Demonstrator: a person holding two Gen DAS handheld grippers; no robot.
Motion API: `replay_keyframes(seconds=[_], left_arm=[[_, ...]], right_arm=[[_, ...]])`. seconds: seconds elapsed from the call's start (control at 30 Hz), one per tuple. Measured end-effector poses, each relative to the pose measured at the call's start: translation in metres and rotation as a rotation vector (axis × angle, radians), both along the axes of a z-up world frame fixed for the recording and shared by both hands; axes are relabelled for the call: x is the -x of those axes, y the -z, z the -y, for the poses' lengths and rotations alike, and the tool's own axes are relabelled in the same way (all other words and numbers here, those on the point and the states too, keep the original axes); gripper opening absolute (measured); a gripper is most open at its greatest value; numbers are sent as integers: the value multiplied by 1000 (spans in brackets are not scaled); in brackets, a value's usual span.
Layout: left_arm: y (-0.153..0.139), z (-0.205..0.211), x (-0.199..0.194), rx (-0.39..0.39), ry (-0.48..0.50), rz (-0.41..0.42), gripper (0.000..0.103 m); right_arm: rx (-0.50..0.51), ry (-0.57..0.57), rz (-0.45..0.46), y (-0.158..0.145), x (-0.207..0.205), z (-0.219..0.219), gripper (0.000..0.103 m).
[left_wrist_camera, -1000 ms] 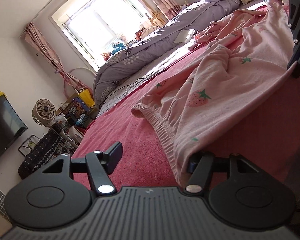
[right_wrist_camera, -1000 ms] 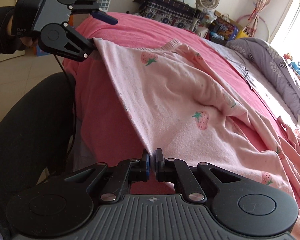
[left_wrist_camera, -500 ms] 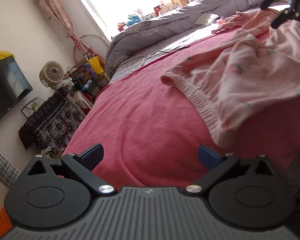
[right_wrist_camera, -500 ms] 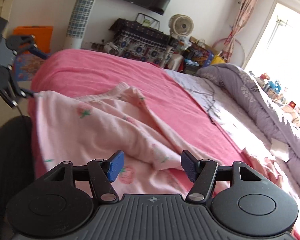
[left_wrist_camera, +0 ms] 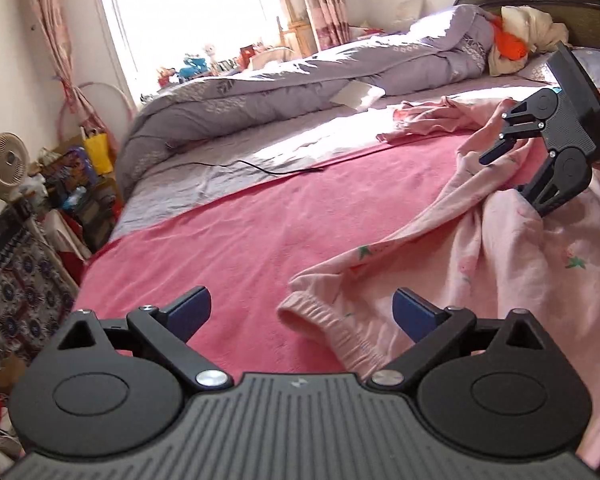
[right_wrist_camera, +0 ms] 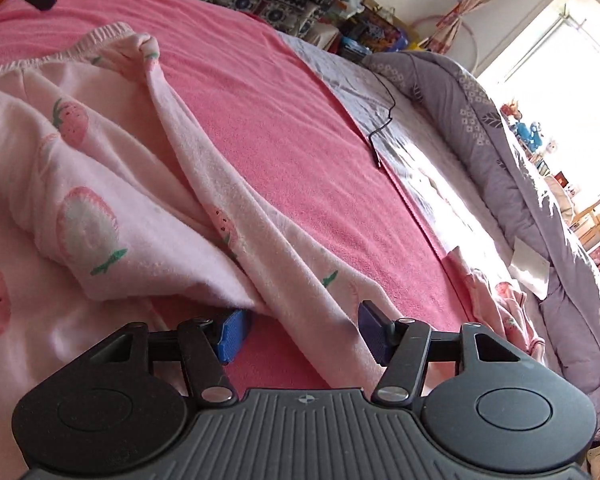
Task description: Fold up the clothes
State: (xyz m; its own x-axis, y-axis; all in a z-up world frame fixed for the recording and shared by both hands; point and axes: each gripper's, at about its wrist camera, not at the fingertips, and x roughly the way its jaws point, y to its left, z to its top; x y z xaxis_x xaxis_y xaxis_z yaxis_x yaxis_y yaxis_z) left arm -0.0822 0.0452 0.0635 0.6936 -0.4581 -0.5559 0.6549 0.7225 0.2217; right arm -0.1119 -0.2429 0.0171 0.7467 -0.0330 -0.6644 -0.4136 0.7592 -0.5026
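The left gripper (left_wrist_camera: 302, 312) is spread wide and empty above the pink blanket (left_wrist_camera: 228, 240), the pink strawberry garment's (left_wrist_camera: 500, 264) elastic hem lying between its fingers; a second ago it pinched that hem. Only the right wrist view shows the right gripper (right_wrist_camera: 300, 332), jaws just narrowing after releasing the cloth, loosely straddling a fold.

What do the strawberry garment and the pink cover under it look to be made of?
Garment: soft, matte knit, probably brushed cotton or fleece; fuzzy nap, limp folds, ribbed gathered hem. Cover: looks like terry or short-pile towelling; fine looped, grainy texture, no sheen. Exact fibres can't be told.
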Motion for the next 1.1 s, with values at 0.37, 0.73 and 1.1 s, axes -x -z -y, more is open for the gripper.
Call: replay_keyframes(seconds=[0.37, 0.73, 1.1], left_arm=[[36, 32, -57, 175, -149, -256, 27], [-23, 21, -71, 203, -248, -36, 30], [30, 14, -103, 182, -309, -155, 33]], right_arm=[[-13, 0, 136, -23, 13, 0, 24], [-66, 28, 203, -48, -20, 18, 62], [-198, -11, 58, -34, -20, 68, 70]])
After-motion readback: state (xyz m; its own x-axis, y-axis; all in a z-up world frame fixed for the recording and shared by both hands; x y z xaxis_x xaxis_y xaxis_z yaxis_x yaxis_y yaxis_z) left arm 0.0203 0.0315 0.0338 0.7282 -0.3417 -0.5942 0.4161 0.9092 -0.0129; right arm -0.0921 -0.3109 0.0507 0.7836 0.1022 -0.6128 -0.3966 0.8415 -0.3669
